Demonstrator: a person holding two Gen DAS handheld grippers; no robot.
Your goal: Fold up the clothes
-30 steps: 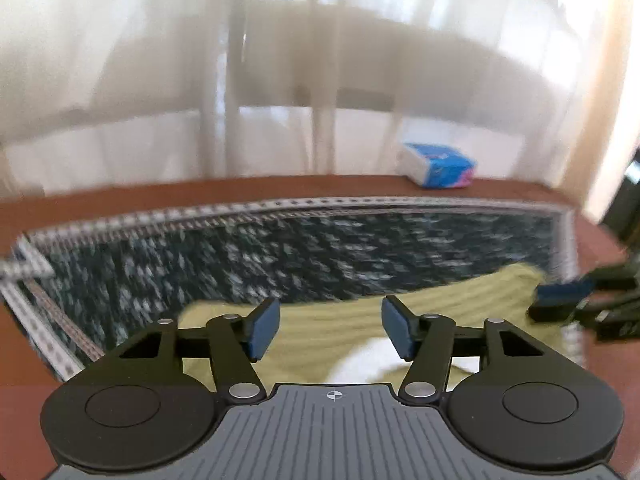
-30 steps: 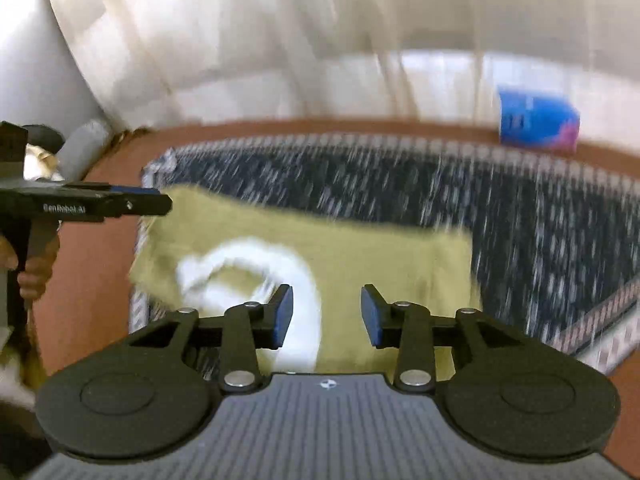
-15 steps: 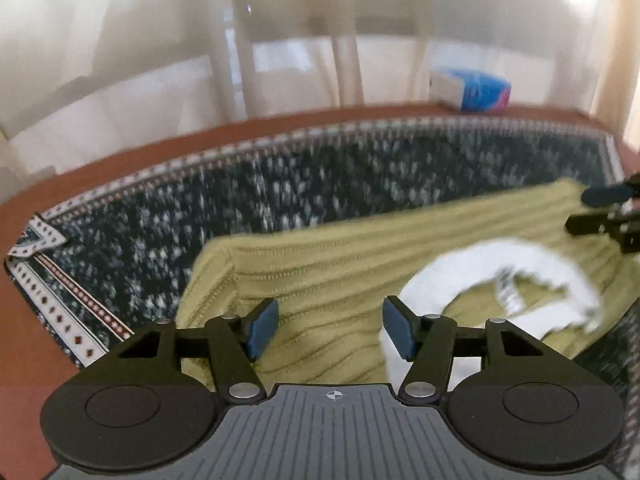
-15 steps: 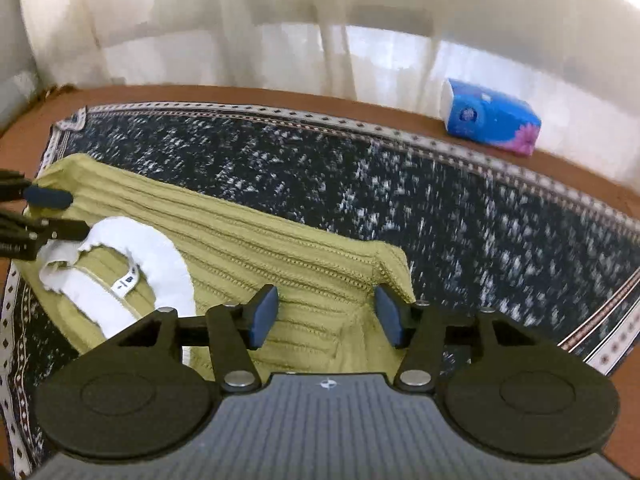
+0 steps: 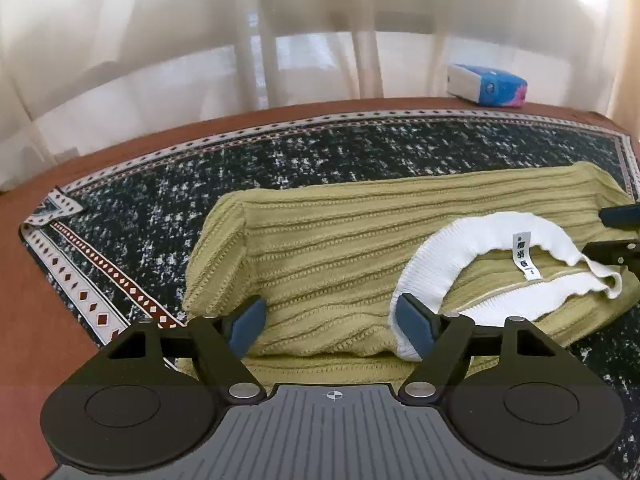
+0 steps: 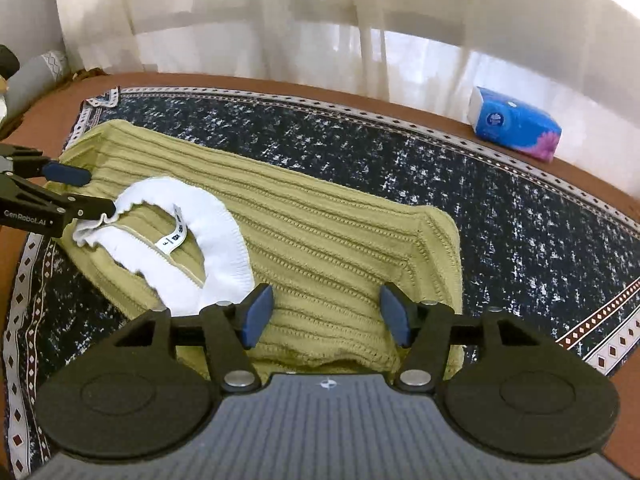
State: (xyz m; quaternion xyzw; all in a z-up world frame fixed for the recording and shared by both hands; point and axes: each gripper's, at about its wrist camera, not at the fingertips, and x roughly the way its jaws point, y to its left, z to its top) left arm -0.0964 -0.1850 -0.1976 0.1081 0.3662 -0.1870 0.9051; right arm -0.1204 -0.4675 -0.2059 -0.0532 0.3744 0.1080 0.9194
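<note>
An olive-green ribbed sweater (image 5: 328, 248) (image 6: 320, 232) with a white frilled collar (image 5: 480, 232) (image 6: 216, 232) lies folded on a dark speckled cloth. My left gripper (image 5: 330, 326) hovers just above the sweater's near edge. Its jaws are opening, the knit lies under the gap, and the right pad is beside the collar. My right gripper (image 6: 326, 316) hangs over the other end of the near edge, jaws also opening, pads clear of the fabric. Each gripper shows in the other's view: the right gripper (image 5: 620, 232) and the left gripper (image 6: 68, 192) both flank the collar.
The dark cloth (image 5: 360, 152) (image 6: 520, 220) with its patterned border covers a brown table (image 5: 28, 300) (image 6: 280, 82). A blue tissue pack (image 5: 486, 86) (image 6: 516, 128) sits at the far edge before sheer curtains. A grey cushion (image 6: 36, 76) lies beyond the table's far left.
Both grippers have come down toward the sweater, which now fills more of each view. Both pairs of jaws stand wider apart than before.
</note>
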